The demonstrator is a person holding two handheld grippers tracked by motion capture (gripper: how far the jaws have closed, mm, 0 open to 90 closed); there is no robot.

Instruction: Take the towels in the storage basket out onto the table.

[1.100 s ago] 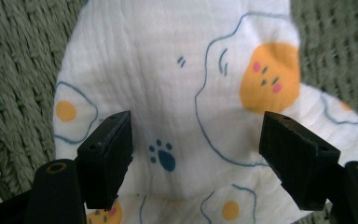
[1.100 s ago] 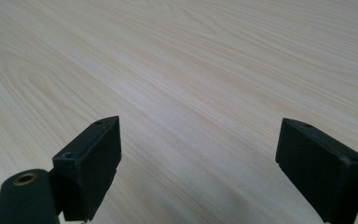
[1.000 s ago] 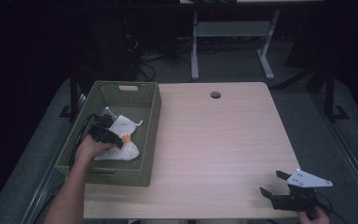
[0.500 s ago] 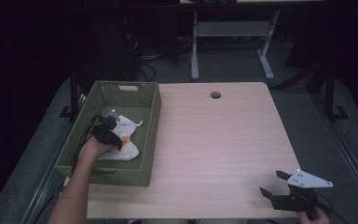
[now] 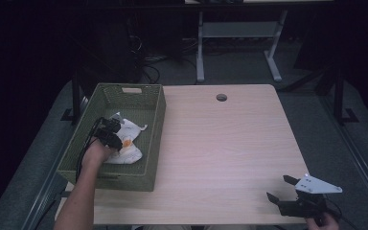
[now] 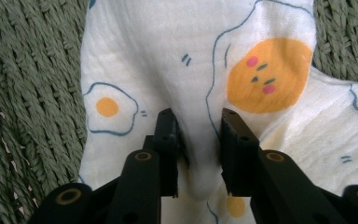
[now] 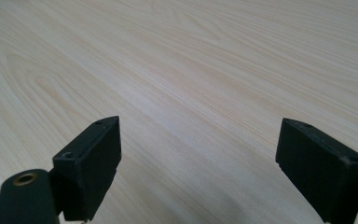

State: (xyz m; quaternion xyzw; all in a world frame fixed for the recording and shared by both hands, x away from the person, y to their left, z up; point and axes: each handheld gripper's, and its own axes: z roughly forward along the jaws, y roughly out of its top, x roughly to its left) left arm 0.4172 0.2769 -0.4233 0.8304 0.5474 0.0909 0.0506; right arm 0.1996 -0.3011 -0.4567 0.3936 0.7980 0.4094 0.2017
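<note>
A: Two grippers, one cloth. Start from the high view?

B: From above, a green woven rectangular basket (image 5: 154,125) sits on the left part of the pale wood-grain table (image 5: 220,153). Inside it lies a crumpled white cotton cloth printed with fried eggs (image 5: 130,143), toward the near half of the basket. The left gripper (image 5: 111,136) is down in the basket on top of that cloth, with the person's hand behind it. The right gripper (image 5: 287,192) hovers near the table's near right corner, well apart from the basket.

A: And the left gripper view?

B: The cloth (image 6: 196,70) lies over the basket's woven floor (image 6: 28,93). The left gripper (image 6: 198,140) has its jaws drawn close together with a raised fold of fabric pinched between them. I'd call it clenched on the cloth, though a narrow gap remains where the fold sits.

A: How will it handle?

B: My judgement: light, soft and limp, not fragile. It will drape and sag from any single pinch, and the thin weave could slip out if only an edge is caught. A bunched fold near the middle, as here, looks the safer hold; a corner would suit spreading it out.

A: The right gripper view?

B: Bare table (image 7: 191,70) lies beneath. The right gripper (image 7: 198,154) stands with its jaws wide apart, holding nothing.
</note>
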